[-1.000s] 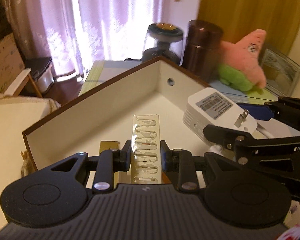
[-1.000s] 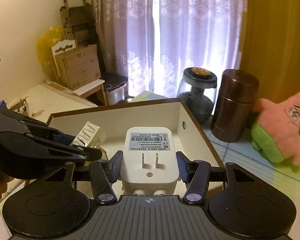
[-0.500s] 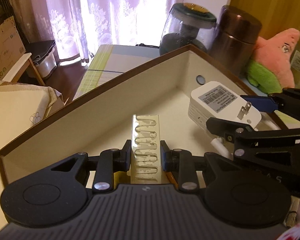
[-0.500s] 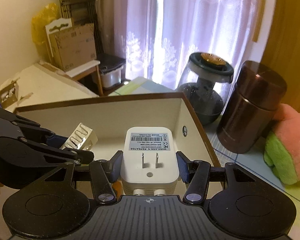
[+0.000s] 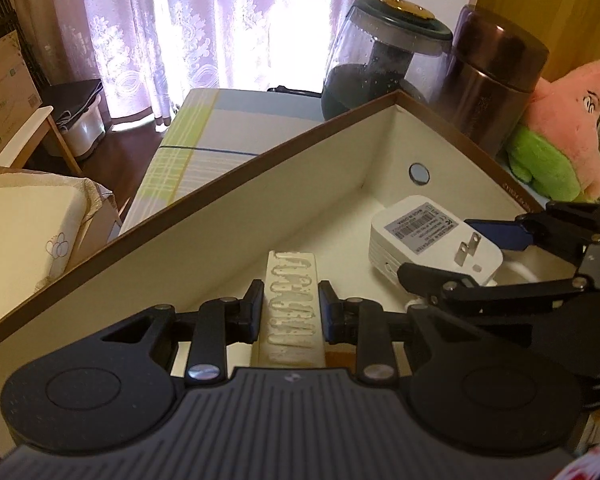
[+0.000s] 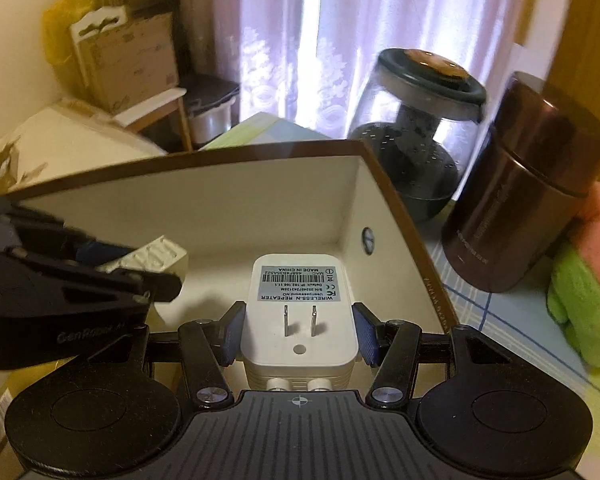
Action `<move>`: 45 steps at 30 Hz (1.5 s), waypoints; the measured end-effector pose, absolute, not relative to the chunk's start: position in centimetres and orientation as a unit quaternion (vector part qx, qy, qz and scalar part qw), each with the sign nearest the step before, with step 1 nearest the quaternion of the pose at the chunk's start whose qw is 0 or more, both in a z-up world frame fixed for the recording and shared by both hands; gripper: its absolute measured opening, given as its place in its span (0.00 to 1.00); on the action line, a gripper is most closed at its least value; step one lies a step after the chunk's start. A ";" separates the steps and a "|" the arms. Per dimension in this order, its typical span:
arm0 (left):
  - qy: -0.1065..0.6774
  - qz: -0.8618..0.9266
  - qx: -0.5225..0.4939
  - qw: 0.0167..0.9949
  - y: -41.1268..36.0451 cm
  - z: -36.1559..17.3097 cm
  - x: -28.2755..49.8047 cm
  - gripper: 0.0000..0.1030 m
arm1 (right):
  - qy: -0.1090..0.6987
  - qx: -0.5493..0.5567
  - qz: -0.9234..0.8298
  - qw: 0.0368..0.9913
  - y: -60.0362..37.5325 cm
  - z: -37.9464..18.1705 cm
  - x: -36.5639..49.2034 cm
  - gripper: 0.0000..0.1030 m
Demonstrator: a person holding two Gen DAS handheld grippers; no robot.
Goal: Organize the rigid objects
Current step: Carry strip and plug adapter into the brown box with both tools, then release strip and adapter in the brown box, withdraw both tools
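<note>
Curtained window behind, box (image 5: 228,216) now much closer than a second ago. Left tool (image 5: 291,312) clenched on the embossed block (image 5: 292,304), dropped inside the walls. Right tool (image 6: 299,334) gripping the repeater (image 6: 299,312), lowered too. Probably about ready to let go.

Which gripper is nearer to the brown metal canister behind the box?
Right. The right gripper holds the white repeater by the box wall facing the canister. The left gripper holds a cream block farther away.
</note>
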State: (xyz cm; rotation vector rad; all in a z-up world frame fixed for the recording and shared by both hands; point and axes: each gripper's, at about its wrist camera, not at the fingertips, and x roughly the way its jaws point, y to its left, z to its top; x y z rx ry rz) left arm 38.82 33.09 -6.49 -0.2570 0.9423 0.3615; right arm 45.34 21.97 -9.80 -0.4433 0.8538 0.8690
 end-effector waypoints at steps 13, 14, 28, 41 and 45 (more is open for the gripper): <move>0.442 0.158 -0.109 0.876 31.7 -4.6 36.9 0.40 | 0.402 -0.167 0.417 0.798 18.3 -7.0 43.5 0.52; 0.441 0.156 -0.110 0.877 31.5 -4.5 36.7 0.40 | 0.402 -0.164 0.417 0.798 18.1 -6.8 43.2 0.53; 0.417 0.157 -0.095 0.890 29.0 -0.8 31.3 0.52 | 0.393 -0.114 0.420 0.810 14.6 -3.2 38.4 0.55; 0.395 0.139 -0.090 0.904 25.3 2.0 25.4 0.55 | 0.383 -0.074 0.413 0.823 10.6 -0.2 34.0 0.57; 0.396 0.128 -0.088 0.905 23.6 2.2 23.6 0.55 | 0.384 -0.062 0.407 0.826 8.8 0.2 32.4 0.57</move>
